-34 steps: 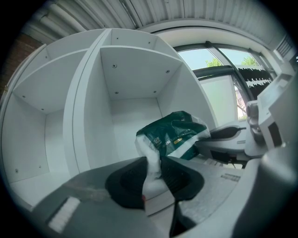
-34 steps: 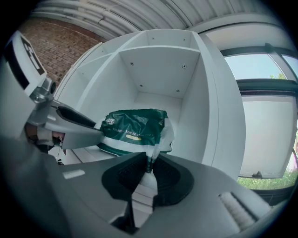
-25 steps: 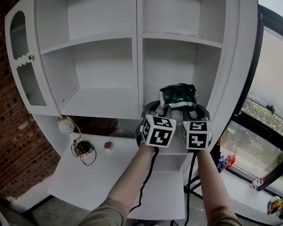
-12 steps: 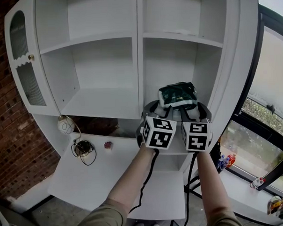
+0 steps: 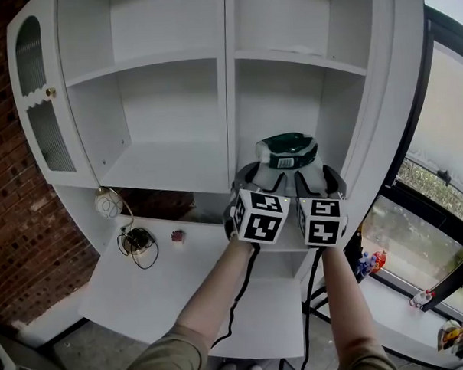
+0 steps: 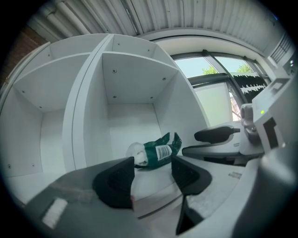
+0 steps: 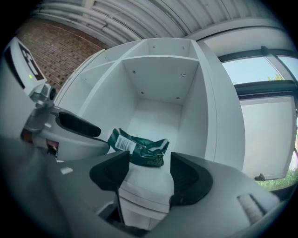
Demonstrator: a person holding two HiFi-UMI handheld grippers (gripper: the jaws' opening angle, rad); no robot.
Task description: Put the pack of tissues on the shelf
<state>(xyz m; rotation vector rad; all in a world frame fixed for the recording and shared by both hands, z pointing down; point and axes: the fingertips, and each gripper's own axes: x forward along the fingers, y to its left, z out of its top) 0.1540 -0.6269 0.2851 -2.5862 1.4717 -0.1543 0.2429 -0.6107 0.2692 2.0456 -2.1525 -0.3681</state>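
The green pack of tissues [image 5: 287, 149] lies on the lower right shelf [image 5: 249, 160] of the white cabinet, free of both grippers. In the left gripper view the pack [image 6: 156, 151] rests just beyond my left gripper [image 6: 151, 174], whose jaws have just been opening and stand apart with nothing between them. In the right gripper view the pack [image 7: 139, 148] lies past my right gripper [image 7: 148, 174], which has also just been opening and holds nothing. In the head view my left gripper [image 5: 263, 179] and right gripper [image 5: 315, 180] sit side by side at the shelf's front edge.
The cabinet has an upright divider [image 5: 229, 88] and an open door with ribbed glass [image 5: 40, 97] at the left. On the lower desk surface [image 5: 182, 290] lie a coiled cable [image 5: 137, 242], a small red object [image 5: 176, 237] and a round white thing [image 5: 107, 203]. A window [image 5: 445, 171] is at the right.
Both grippers' jaws have spread apart and let go of the pack. The pack has sunk from a raised, tilted pose between them to lie flatter on the shelf.
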